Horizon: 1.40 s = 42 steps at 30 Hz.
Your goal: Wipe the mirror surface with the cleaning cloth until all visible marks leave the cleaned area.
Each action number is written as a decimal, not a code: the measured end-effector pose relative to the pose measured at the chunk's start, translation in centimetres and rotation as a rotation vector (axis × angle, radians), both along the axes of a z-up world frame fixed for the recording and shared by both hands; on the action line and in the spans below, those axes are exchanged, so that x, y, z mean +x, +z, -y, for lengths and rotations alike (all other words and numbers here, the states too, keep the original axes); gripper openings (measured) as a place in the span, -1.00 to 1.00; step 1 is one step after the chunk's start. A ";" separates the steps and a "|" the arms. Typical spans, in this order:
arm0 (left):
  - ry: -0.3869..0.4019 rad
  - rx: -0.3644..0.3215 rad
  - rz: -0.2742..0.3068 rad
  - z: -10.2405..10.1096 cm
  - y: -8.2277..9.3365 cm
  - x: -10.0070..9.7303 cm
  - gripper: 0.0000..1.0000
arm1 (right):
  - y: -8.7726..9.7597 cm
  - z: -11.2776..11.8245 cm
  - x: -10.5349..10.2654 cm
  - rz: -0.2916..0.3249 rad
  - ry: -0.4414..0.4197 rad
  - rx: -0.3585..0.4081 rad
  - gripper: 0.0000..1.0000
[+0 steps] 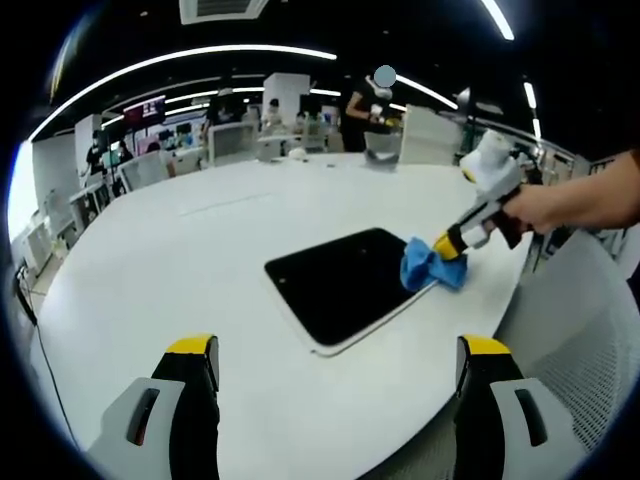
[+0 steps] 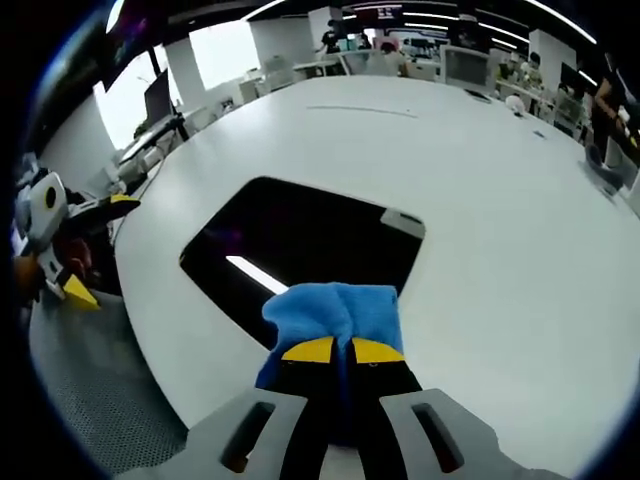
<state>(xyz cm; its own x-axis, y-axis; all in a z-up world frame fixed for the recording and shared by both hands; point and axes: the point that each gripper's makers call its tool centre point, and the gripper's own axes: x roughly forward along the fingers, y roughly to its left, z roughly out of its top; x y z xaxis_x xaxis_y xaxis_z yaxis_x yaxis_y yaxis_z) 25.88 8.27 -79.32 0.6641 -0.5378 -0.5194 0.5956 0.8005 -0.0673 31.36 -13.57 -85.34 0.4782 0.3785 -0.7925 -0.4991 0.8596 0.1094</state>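
On mirror [image 2: 300, 250], cloth [image 2: 335, 312] in right gripper [image 2: 334, 350]

The mirror [image 1: 345, 283] lies on the table [image 1: 180, 270], the cloth [image 2: 335, 312] seemingly resting on its near edge.

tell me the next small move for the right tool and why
Probably slide the right tool, shut on the cloth, forward across the mirror. The cloth sits at the mirror's near edge, so nearly all the dark surface ahead looks unwiped. The left tool is open, off the mirror, and out of the way.
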 end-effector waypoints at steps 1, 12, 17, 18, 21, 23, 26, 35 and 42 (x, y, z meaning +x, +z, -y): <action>0.000 -0.001 0.001 0.0 0.0 0.0 0.99 | 0.0 0.0 0.0 0.000 0.001 0.000 -1.00; -0.004 -0.001 0.001 0.1 0.0 0.0 0.99 | 0.0 -0.2 0.0 -0.005 0.006 -0.001 -1.00; -0.001 -0.003 0.003 0.0 0.0 0.0 0.99 | 0.0 -0.6 -0.1 -0.006 0.007 0.006 -1.00; -0.001 -0.004 0.003 0.0 0.0 0.0 0.99 | 0.0 -0.6 -0.1 -0.006 0.008 0.007 -1.00; -0.001 -0.004 0.004 0.0 0.0 0.1 0.99 | 0.0 -0.9 -0.1 -0.007 0.015 0.006 -1.00; 0.000 -0.004 0.004 0.0 0.0 0.1 0.99 | 0.0 -1.2 -0.1 -0.007 0.020 0.006 -1.00; 0.001 -0.005 0.005 0.0 0.1 0.1 0.99 | 0.0 -1.8 -0.2 -0.008 0.031 0.006 -1.00; 0.003 -0.006 0.009 0.0 0.1 0.1 0.99 | 0.0 -3.7 -0.2 -0.005 0.061 0.011 -1.00; 0.007 -0.012 0.010 0.0 0.2 0.1 0.99 | 0.0 -5.1 -0.1 -0.008 0.076 0.018 -1.00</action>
<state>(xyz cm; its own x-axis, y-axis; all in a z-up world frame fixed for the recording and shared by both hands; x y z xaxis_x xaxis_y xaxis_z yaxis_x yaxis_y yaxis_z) 25.99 8.30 -79.13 0.6730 -0.5390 -0.5065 0.5905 0.8039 -0.0710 31.24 -8.50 -85.36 0.4411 0.4272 -0.7893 -0.5616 0.8174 0.1286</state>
